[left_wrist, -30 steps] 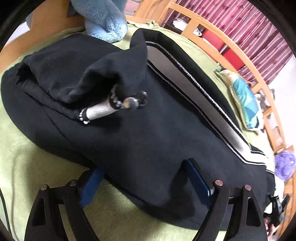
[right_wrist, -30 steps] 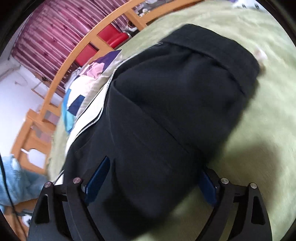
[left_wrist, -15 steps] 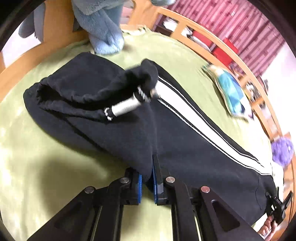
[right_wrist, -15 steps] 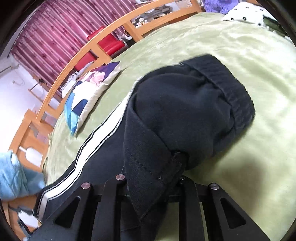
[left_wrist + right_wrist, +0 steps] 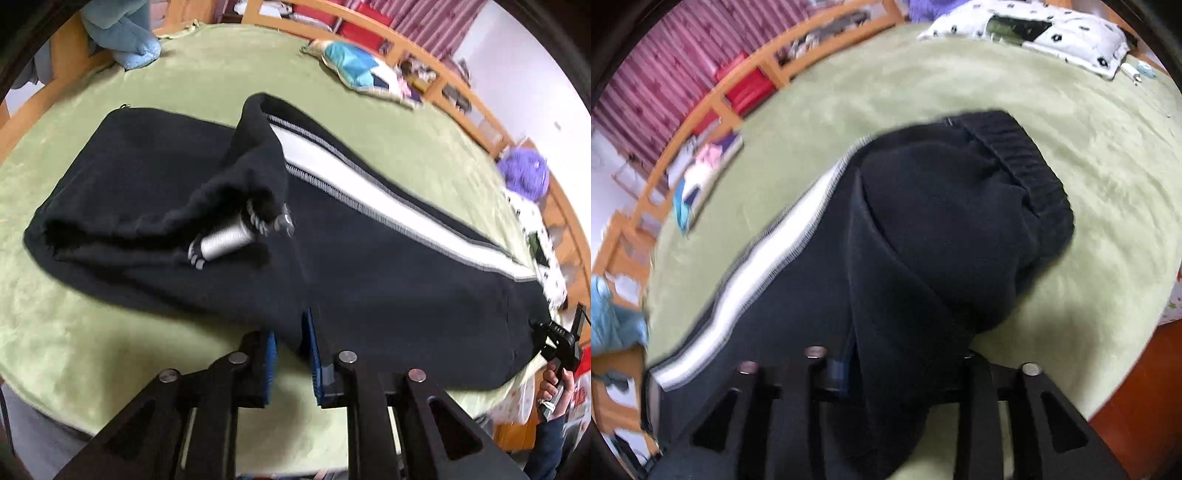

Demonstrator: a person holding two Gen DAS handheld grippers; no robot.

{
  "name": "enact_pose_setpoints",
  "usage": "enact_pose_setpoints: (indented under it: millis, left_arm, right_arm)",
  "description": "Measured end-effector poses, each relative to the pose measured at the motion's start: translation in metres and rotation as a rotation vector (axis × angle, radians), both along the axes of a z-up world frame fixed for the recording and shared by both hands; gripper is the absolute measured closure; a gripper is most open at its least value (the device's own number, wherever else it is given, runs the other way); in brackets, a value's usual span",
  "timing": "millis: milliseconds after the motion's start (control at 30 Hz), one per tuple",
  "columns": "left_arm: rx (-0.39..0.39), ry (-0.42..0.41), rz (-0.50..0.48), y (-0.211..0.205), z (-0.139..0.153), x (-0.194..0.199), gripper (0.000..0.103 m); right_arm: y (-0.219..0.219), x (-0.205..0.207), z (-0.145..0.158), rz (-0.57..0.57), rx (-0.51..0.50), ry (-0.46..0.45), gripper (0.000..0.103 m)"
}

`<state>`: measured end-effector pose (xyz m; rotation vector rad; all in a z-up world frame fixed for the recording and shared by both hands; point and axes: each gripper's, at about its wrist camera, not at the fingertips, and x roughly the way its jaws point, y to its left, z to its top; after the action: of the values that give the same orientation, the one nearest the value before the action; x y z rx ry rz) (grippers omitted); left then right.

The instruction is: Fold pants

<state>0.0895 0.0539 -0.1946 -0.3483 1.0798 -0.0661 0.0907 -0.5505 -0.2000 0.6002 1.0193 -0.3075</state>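
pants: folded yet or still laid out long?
Still long. The black pants stretch across the green blanket, white stripe showing full length; only the waistband end is bunched.

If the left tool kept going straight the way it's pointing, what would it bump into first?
The black pants. The left tool already has their near edge between its blue pads, so going on means more black fabric. Further along that line lies the silver cord end, though depth is hard to judge.
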Motion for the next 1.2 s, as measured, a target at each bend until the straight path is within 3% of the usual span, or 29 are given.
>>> enact_pose_setpoints:
  millis: [67, 133, 200, 267, 433, 533, 600, 633, 667, 700, 767, 800, 933, 1033, 1133, 1200]
  left_arm:
    - [0.015, -0.020, -0.008, 0.010, 0.010, -0.016, 0.079]
    - [0.052, -0.064, 0.004, 0.023, 0.022, -0.032, 0.066]
    - [0.083, -0.108, 0.017, 0.034, 0.031, -0.041, 0.035]
    - [0.108, -0.164, 0.009, 0.043, 0.037, -0.043, 0.035]
    - [0.138, -0.211, -0.112, 0.032, 0.036, -0.018, 0.030]
    - [0.256, -0.247, -0.114, 0.012, 0.029, 0.009, 0.030]
    - [0.341, -0.226, -0.101, 0.005, 0.021, 0.028, 0.032]
    - [0.372, -0.215, -0.095, 0.003, 0.018, 0.041, 0.039]
    - [0.339, -0.233, -0.107, 0.012, 0.020, 0.048, 0.065]
    - [0.301, -0.250, -0.106, 0.019, 0.026, 0.051, 0.074]
    - [0.257, -0.328, -0.055, 0.044, 0.048, 0.062, 0.079]
    - [0.276, -0.348, -0.041, 0.055, 0.057, 0.071, 0.081]
    - [0.325, -0.317, 0.066, 0.105, 0.074, 0.122, 0.081]
    - [0.300, -0.263, 0.106, 0.137, 0.072, 0.155, 0.079]
    - [0.367, -0.207, 0.151, 0.147, 0.070, 0.170, 0.062]
    - [0.391, -0.233, 0.173, 0.150, 0.076, 0.164, 0.035]
  right_arm:
    - [0.012, -0.017, 0.006, -0.001, -0.087, 0.007, 0.047]
    - [0.028, -0.033, 0.015, 0.010, -0.158, -0.012, 0.044]
    - [0.039, -0.050, 0.025, 0.011, -0.201, -0.029, 0.044]
    - [0.051, -0.059, 0.034, 0.011, -0.216, -0.052, 0.043]
    - [0.086, -0.056, 0.049, 0.020, -0.166, -0.114, 0.041]
    - [0.109, -0.051, 0.052, 0.027, -0.161, -0.122, 0.040]
    - [0.120, -0.047, 0.049, 0.033, -0.162, -0.104, 0.040]
    - [0.125, -0.045, 0.046, 0.036, -0.161, -0.093, 0.040]
    - [0.132, -0.045, 0.044, 0.040, -0.160, -0.082, 0.040]
    - [0.137, -0.046, 0.043, 0.043, -0.162, -0.077, 0.040]
    - [0.147, -0.048, 0.040, 0.043, -0.183, -0.064, 0.040]
    - [0.151, -0.050, 0.039, 0.039, -0.190, -0.060, 0.040]
    - [0.165, -0.057, 0.028, 0.010, -0.164, -0.054, 0.040]
    - [0.173, -0.055, 0.019, 0.015, -0.131, -0.030, 0.040]
    - [0.182, -0.049, 0.017, 0.027, -0.138, -0.020, 0.040]
    - [0.187, -0.044, 0.016, 0.038, -0.131, -0.018, 0.040]
